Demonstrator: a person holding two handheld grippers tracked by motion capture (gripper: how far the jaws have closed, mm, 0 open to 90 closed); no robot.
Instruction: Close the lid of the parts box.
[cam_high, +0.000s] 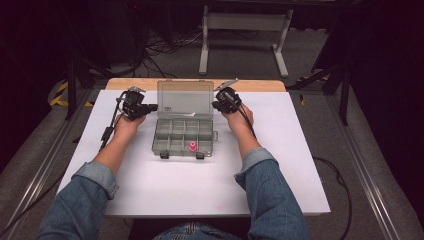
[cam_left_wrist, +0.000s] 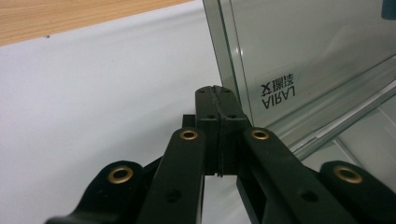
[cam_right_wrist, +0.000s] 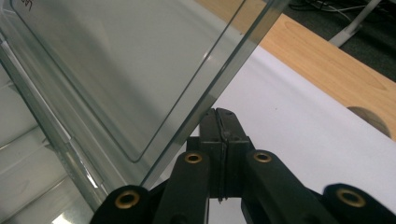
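Our denim sleeves (cam_high: 85, 200) reach up the white table (cam_high: 300, 165), and our left gripper (cam_high: 146, 107) and right gripper (cam_high: 218, 105), both pinched shut on nothing, sit beside each side edge of the clear box's upright lid (cam_high: 185, 98).

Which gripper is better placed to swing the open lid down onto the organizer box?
Neither clearly; perhaps the left. The left gripper and the right gripper flank the upright clear lid, jaws closed, each at a side edge. The left's tip sits tight against the lid edge; the right's looks similar.
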